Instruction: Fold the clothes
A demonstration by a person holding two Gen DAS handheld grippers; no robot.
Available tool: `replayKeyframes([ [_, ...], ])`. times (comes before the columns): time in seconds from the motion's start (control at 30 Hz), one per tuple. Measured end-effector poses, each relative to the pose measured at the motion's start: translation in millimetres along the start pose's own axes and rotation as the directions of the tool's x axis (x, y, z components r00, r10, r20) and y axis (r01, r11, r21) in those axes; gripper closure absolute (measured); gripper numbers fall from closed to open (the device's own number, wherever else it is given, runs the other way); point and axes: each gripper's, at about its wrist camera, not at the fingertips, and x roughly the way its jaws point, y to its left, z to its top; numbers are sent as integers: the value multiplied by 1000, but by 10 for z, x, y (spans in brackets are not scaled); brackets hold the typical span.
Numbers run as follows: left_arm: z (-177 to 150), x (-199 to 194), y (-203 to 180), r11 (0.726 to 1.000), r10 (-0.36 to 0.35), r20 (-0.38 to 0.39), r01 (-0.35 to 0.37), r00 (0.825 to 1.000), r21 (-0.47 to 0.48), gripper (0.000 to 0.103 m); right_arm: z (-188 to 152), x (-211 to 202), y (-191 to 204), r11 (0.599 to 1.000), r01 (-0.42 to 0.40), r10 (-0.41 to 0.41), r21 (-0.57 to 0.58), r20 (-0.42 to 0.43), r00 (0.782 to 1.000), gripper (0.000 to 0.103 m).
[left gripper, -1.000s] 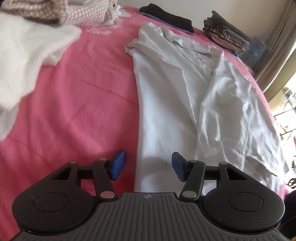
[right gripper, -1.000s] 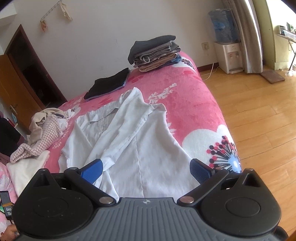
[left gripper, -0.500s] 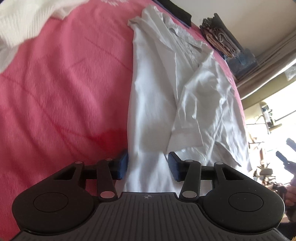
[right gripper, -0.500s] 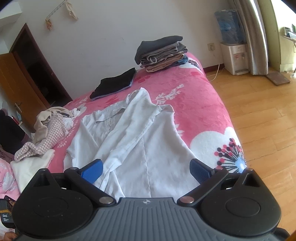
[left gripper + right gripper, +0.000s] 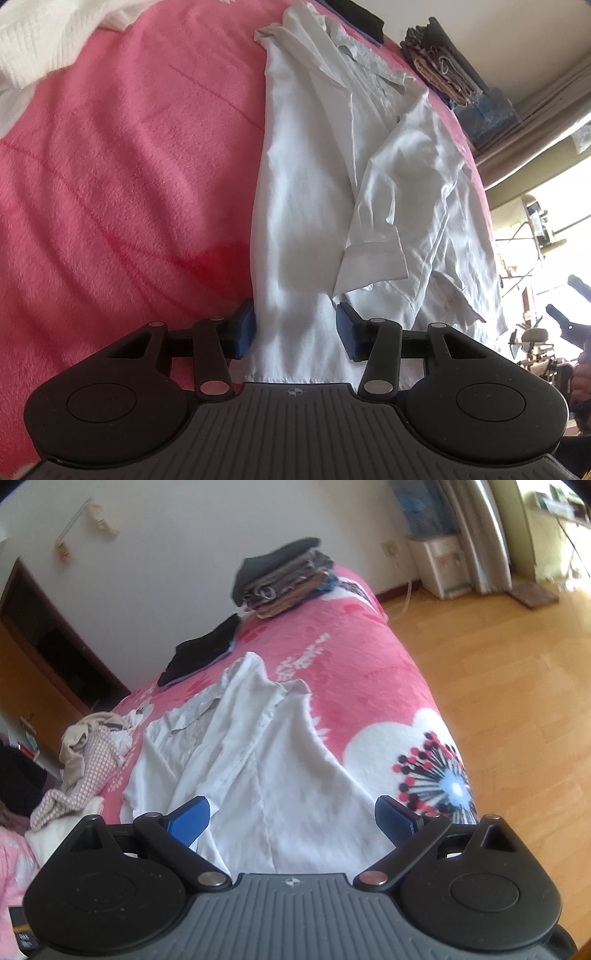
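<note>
Your left tongs (image 5: 295, 328) sit low at the near hem of the white shirt (image 5: 306, 177), jaws moderately apart and straddling its left corner with nothing pinched; your right tongs (image 5: 291, 818) hang wide and empty above the hem's other side. The shirt lies lengthwise on the pink bed (image 5: 122, 155), one sleeve (image 5: 384, 221) laid across its body with the cuff toward you, so you look mid-fold, at the hem pickup: the left needs to close on that corner, the right to come down on its own. Beyond sit a black folded garment (image 5: 201, 657) and a folded stack (image 5: 284, 578).
</note>
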Motion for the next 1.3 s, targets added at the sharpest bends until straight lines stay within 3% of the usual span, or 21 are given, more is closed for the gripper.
replayKeyframes([
  [0.23,26,53,-39,1000,17,-13,-17,1000,23,56,49,157,-421,983,-9,25,185,-84,996,8],
  [0.5,32,58,-62,999,27,-23,-26,999,44,56,119,513,-729,964,-31,80,264,-177,981,15],
  [0.7,-11,31,-82,997,19,-41,-17,999,71,56,138,707,-782,970,-27,87,244,-240,967,23],
  [0.97,-68,-2,28,999,-43,-45,43,998,17,56,38,815,-853,972,-19,100,234,-342,934,40],
  [1.17,-131,8,-32,998,-34,-38,35,999,44,56,-72,810,-860,972,-26,120,234,-398,909,50],
  [1.3,-164,26,-100,997,-1,-27,3,1000,77,56,-104,834,-867,969,-20,119,247,-392,912,53],
])
